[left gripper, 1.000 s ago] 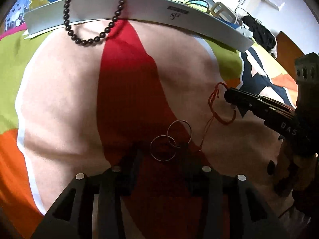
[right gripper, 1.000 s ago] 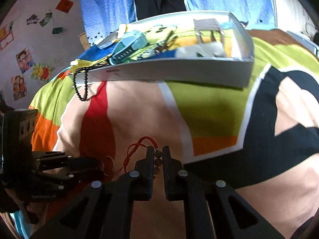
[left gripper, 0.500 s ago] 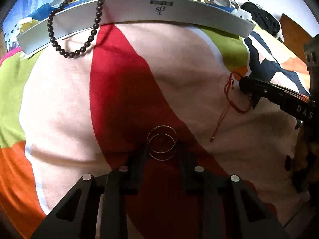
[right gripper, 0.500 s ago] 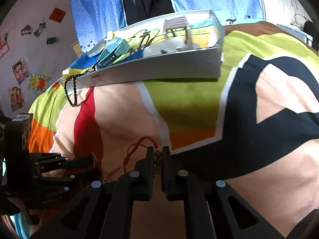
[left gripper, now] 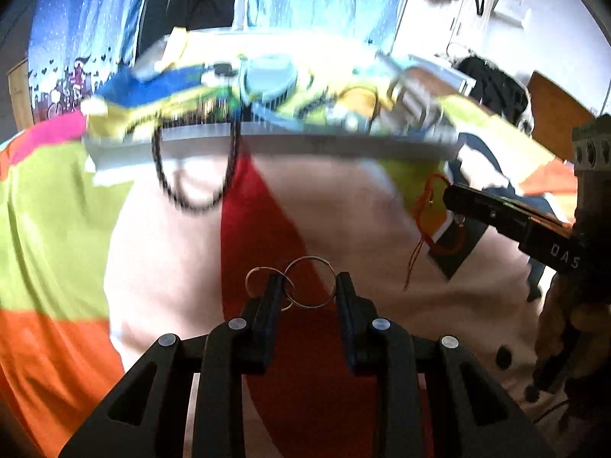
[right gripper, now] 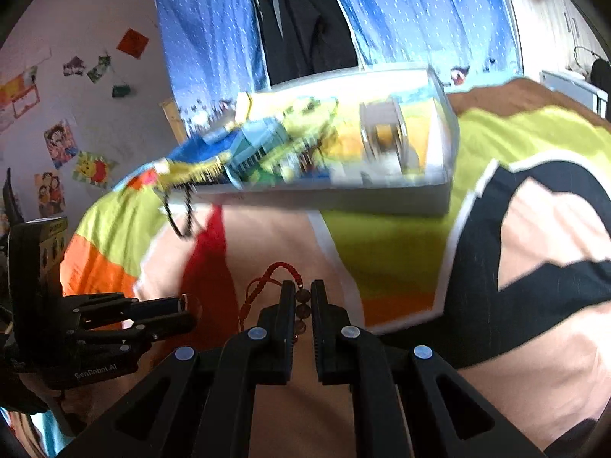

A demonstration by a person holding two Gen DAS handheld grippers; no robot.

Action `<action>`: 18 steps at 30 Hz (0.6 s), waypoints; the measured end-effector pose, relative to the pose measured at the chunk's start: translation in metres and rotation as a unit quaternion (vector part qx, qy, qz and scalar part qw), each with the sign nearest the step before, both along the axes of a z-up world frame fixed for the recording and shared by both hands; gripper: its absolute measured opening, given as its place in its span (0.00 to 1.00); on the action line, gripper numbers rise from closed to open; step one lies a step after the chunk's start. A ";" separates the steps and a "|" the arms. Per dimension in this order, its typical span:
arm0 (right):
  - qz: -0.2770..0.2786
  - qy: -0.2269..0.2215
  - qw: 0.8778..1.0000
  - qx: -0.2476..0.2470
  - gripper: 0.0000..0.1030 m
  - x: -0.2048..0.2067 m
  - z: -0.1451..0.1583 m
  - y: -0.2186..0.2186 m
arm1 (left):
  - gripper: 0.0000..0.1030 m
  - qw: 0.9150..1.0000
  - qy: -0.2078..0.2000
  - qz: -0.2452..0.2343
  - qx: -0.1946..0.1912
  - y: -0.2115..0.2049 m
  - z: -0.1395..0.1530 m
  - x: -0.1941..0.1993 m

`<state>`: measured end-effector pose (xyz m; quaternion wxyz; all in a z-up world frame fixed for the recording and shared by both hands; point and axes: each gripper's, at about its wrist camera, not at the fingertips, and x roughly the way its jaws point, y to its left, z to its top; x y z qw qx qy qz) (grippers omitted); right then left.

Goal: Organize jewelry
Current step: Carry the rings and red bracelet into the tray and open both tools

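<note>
Carrying jewelry toward the box (right gripper: 343, 198), both grippers up off the bedspread (left gripper: 343, 210), from the look of it. Right gripper (right gripper: 303, 294) has its fingers pressed together on the brown beads of a red cord bracelet (right gripper: 275, 271); the cord loops out ahead of the tips and one loose end hangs down on the left. Pinching at the beads gives a firm hold, since thin cord could slip. In the left view the bracelet dangles from the right tips, clear of the cloth.

Left gripper (left gripper: 305, 286) has its fingers apart. Two linked silver rings (left gripper: 301, 282) sit at the tips: the bigger ring spans the gap, the smaller one hooks around the left fingertip (left gripper: 273, 286). Cannot tell if the rings are wedged against the inner faces or only hung on that finger; looks loose either way, so a quick tilt could drop them.

Box sits ahead on the bed, white, shallow, full of blurred clutter. Dark bead string (left gripper: 194, 175) drapes over its front wall, half in, half hanging onto the bedspread, probably left there to be tucked in later.

Likely step: transport of both pieces to the box. Neither is over it yet. Motion blur on the far scene, contents unreadable.
</note>
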<state>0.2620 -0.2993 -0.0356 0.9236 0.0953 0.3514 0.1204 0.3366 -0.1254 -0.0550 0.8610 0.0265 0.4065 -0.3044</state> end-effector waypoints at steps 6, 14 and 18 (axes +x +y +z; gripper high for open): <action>0.006 -0.060 0.998 0.008 0.08 0.016 0.047 -0.001 | 0.23 0.998 -0.047 0.004 -0.038 -0.007 0.058 0.026; 0.013 -0.086 0.995 -0.042 0.08 0.094 0.090 -0.017 | 0.23 0.992 -0.106 0.044 -0.044 -0.028 0.098 0.097; -0.006 -0.048 0.998 -0.034 0.08 0.130 0.084 -0.036 | 0.23 0.995 -0.065 0.052 -0.057 -0.046 0.091 0.131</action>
